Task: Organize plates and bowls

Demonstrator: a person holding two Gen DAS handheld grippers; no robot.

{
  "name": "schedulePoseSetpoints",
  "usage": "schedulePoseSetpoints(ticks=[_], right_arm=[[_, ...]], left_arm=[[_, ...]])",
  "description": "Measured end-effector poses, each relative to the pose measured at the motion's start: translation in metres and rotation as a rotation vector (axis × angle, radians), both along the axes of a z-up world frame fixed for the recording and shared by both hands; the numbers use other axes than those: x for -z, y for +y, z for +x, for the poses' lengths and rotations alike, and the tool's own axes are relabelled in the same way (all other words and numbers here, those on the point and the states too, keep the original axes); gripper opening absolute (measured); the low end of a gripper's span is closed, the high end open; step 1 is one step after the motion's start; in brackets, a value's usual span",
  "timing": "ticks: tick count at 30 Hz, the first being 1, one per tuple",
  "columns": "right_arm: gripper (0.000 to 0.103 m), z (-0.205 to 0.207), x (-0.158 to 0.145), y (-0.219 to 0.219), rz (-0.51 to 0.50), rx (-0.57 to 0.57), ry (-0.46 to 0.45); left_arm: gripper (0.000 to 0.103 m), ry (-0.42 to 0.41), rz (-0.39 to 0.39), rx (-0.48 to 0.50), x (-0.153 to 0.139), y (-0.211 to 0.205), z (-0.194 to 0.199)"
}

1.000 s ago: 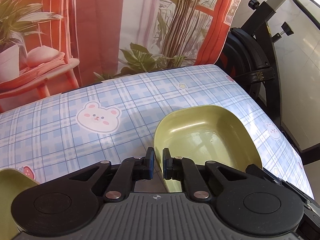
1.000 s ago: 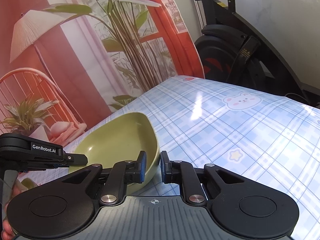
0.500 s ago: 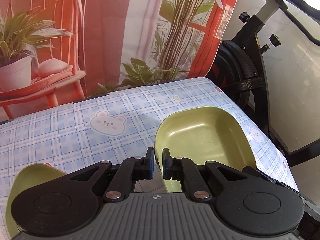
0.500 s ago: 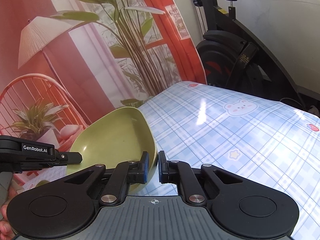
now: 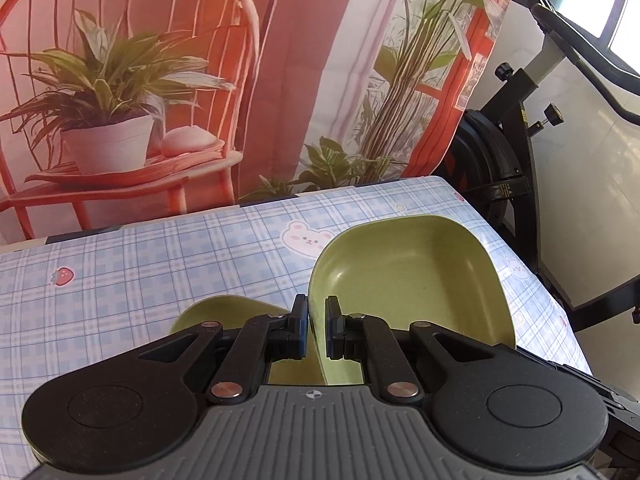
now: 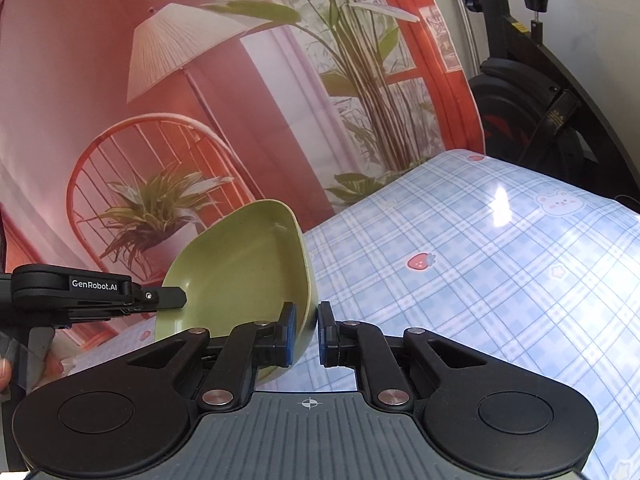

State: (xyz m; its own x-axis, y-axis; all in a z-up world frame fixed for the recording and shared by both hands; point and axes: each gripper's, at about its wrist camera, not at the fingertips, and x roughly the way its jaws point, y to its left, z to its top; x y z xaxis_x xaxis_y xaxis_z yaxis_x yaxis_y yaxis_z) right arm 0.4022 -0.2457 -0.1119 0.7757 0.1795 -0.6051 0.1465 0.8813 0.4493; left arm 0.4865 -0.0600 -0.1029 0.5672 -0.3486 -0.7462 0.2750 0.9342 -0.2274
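A deep green bowl (image 5: 412,280) hangs tilted above the blue plaid table (image 5: 140,264), held from both sides. My left gripper (image 5: 316,332) is shut on its near rim. From the right wrist view the same bowl (image 6: 240,264) shows its inside, and my right gripper (image 6: 307,332) is shut on its right wall. The left gripper (image 6: 172,298) reaches in there from the left and pinches the opposite rim. A second green dish (image 5: 224,312) lies on the cloth below and to the left of the held bowl, partly hidden by my left fingers.
A printed backdrop (image 5: 160,80) with a chair and plants hangs behind the table's far edge. A black exercise bike (image 5: 504,160) stands past the right end of the table (image 6: 480,280). A person's fingers (image 6: 4,372) show at the lower left.
Both grippers have risen with the green bowl, which now hangs higher and more tilted. The second green dish has come further into the left wrist view, below the held bowl.
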Motion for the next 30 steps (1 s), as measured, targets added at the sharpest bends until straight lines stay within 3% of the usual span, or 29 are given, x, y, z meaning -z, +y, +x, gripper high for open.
schedulePoseSetpoints(ticks=[13,21,30], right_arm=[[0.012,-0.013,-0.002,0.107,-0.068,-0.178,0.121],[0.012,-0.015,0.005,0.145,-0.095,-0.242,0.178],[0.013,-0.007,0.008,0.152,-0.073,-0.234,0.182]], left_arm=[[0.009,0.023,-0.043,-0.118,0.017,0.087,-0.028],[0.01,0.039,-0.077,-0.16,0.03,0.123,-0.037],[0.009,0.029,-0.07,-0.126,0.029,0.116,-0.019]])
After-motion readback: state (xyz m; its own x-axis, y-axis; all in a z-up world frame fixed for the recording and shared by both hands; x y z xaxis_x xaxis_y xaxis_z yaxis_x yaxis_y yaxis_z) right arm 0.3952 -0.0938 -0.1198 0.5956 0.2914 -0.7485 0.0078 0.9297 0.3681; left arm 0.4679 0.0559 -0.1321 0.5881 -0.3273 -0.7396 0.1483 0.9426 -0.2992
